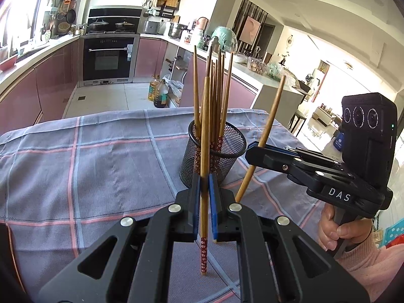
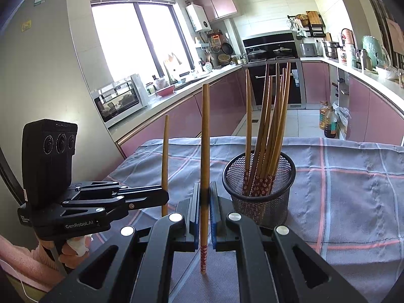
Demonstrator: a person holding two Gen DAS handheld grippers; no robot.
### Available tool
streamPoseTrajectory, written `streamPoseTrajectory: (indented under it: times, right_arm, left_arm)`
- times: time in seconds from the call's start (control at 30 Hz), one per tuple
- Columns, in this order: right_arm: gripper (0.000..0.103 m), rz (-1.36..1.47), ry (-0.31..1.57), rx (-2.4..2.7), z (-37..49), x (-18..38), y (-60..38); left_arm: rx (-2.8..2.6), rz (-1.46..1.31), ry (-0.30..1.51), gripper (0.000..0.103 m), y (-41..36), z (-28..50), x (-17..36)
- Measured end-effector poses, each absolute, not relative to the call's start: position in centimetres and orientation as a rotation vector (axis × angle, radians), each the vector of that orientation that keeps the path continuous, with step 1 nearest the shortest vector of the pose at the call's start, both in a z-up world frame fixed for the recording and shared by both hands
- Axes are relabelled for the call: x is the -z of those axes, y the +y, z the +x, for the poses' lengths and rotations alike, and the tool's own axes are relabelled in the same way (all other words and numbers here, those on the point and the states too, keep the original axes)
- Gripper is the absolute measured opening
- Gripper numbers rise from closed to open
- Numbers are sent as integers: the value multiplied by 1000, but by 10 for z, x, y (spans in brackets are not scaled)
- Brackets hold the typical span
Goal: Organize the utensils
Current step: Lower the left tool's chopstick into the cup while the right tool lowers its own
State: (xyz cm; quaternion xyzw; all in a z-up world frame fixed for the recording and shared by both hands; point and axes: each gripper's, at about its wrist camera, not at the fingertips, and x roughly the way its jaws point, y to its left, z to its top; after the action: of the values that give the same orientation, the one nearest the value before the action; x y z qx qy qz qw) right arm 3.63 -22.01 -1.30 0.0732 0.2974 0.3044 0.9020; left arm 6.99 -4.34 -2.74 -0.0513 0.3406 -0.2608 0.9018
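The left tool pinches one chopstick upright, and the right tool pinches another chopstick likewise. Both stand near the mesh cup of chopsticks on the checked tabletop.

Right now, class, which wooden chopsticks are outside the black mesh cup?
Two: the wooden chopstick clamped upright in the left gripper and the one in the right gripper. All others stand in the black mesh cup.
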Motion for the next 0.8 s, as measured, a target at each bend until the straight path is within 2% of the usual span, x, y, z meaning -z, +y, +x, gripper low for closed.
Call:
streamPoseTrajectory:
  times: [0.8]
  right_arm:
    - [6,161,566,-621,37,0,-231]
  left_arm:
    - [552,-99,666,8,-47,71,14]
